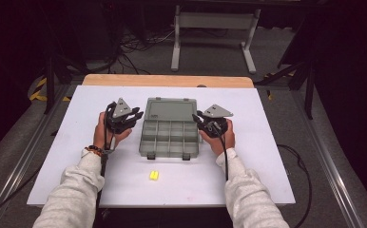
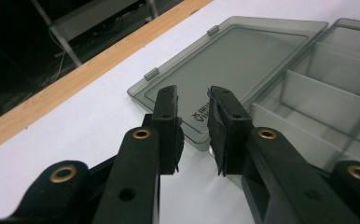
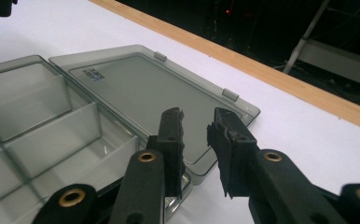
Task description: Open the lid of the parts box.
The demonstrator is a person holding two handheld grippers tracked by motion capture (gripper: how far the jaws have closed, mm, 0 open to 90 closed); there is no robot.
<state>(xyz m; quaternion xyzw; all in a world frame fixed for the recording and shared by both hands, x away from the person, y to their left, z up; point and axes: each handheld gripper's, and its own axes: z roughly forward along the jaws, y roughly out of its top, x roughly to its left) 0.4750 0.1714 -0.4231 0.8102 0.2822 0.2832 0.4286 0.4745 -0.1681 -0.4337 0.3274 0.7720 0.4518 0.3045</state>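
Grey translucent organizer box [image 1: 170,137] sits at frame centre of the high view on the white table [image 1: 267,156], open. Its lid [image 1: 170,109] lies flat behind the tray, hinged at the far edge, with two small hinge tabs and a printed label near one corner. The tray is split into rows of compartments by smoky dividers, all bare; two dark latches sit on its near edge. Left hand-held gripper [image 1: 133,115] hovers just beside the box's left side, right hand-held gripper [image 1: 198,118] just beside its right side. Each has its jaws a narrow gap apart over a lid corner, gripping nothing. Small yellow piece [image 1: 154,175] lies below the box, lower centre.
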